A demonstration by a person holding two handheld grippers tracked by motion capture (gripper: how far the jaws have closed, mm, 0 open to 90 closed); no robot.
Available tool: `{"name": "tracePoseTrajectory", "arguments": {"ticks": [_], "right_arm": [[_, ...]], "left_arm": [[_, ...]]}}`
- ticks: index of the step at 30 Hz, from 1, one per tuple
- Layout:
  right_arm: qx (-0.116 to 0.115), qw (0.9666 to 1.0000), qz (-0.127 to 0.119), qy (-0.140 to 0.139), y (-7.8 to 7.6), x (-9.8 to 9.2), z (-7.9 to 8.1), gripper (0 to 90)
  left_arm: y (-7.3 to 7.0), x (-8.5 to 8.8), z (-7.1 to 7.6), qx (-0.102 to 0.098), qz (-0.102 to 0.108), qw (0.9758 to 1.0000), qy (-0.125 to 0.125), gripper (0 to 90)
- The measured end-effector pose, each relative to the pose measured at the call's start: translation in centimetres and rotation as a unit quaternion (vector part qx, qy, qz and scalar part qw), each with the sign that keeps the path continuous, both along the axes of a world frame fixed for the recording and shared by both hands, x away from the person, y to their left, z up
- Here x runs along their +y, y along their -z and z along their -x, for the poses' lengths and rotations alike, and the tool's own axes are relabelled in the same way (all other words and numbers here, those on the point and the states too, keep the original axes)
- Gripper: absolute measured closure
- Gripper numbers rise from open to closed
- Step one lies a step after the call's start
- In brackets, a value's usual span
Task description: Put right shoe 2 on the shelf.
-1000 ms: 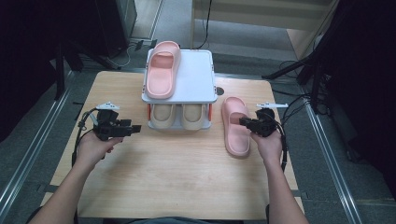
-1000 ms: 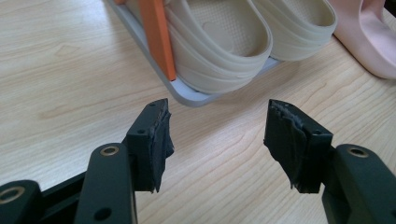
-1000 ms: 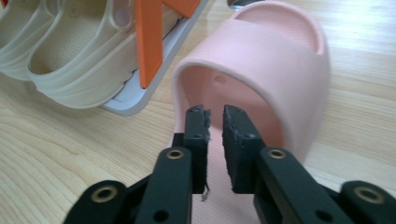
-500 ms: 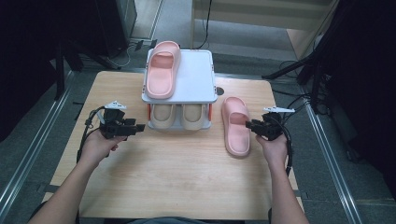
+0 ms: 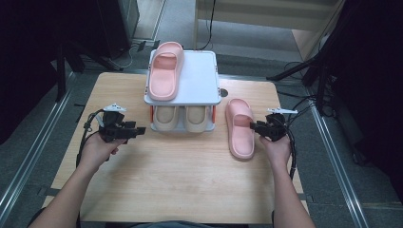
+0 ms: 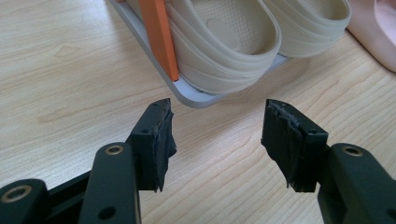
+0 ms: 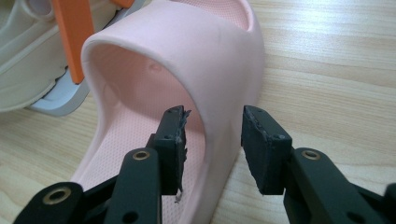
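My right gripper (image 7: pixel 212 151) had just been opening, jaws straddling the pink slipper's (image 7: pixel 187 70) strap wall right of the shoe rack (image 5: pixel 183 76), while my left gripper (image 6: pixel 217 140) gaped empty

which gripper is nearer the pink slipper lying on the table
Right. The right gripper has its open jaws astride the side wall of the pink slipper. The left gripper is across the table, beyond the shoe rack.

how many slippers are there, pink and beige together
4. One pink slipper lies on top of the rack, another pink slipper on the table right of it, and two beige slippers sit on the lower shelf.
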State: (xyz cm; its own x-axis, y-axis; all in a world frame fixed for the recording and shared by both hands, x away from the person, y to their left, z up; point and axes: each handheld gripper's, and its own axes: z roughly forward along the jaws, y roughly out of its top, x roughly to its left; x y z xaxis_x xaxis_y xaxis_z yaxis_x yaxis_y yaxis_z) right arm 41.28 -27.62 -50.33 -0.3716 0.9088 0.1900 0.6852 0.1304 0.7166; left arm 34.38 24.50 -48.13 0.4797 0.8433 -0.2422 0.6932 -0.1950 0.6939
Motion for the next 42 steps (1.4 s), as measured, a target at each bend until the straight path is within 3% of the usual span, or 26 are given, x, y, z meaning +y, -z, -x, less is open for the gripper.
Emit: {"name": "tracePoseTrajectory", "arguments": {"ticks": [4,7,9,12,18,23,28,30,36,42], "right_arm": [[0.004,0.9999,-0.007,0.010,0.6,0.3,-0.8,61.0],[0.010,0.9999,-0.002,0.009,0.9,0.6,-1.1,61.0],[0.011,0.9998,0.016,0.011,1.1,1.1,-1.5,60.8],[0.010,0.9997,0.016,0.017,1.3,1.1,-1.9,61.8],[0.014,0.9996,0.009,0.021,1.5,0.7,-2.3,66.2],[0.014,0.9992,0.026,0.025,1.3,1.1,-2.5,70.3],[0.016,0.9991,0.025,0.029,1.2,1.2,-2.6,71.7],[0.017,0.9986,0.032,0.039,1.0,1.2,-2.7,77.2],[0.023,0.9986,0.023,0.042,0.9,0.8,-2.9,80.8],[0.046,0.9971,0.013,0.058,0.3,0.7,-3.2,82.9]], "left_arm": [[0.1,0.2,0.3,0.003,-0.001,1.0000,0.000,42.7],[0.1,0.4,0.4,0.005,-0.003,1.0000,-0.001,42.5],[0.1,0.5,0.6,0.003,0.000,1.0000,-0.005,42.5],[0.2,0.8,0.8,0.004,-0.002,1.0000,-0.007,42.5],[0.3,1.2,1.0,0.005,-0.002,0.9999,-0.013,42.7],[0.3,1.4,1.3,0.004,-0.003,0.9999,-0.014,42.8],[0.4,1.5,1.4,0.004,-0.001,0.9998,-0.017,43.0],[0.4,1.6,1.5,0.003,-0.001,0.9998,-0.019,43.1],[0.4,1.7,1.7,0.005,0.001,0.9998,-0.021,43.0],[0.4,1.7,1.8,0.002,-0.002,0.9998,-0.017,43.1]]}}
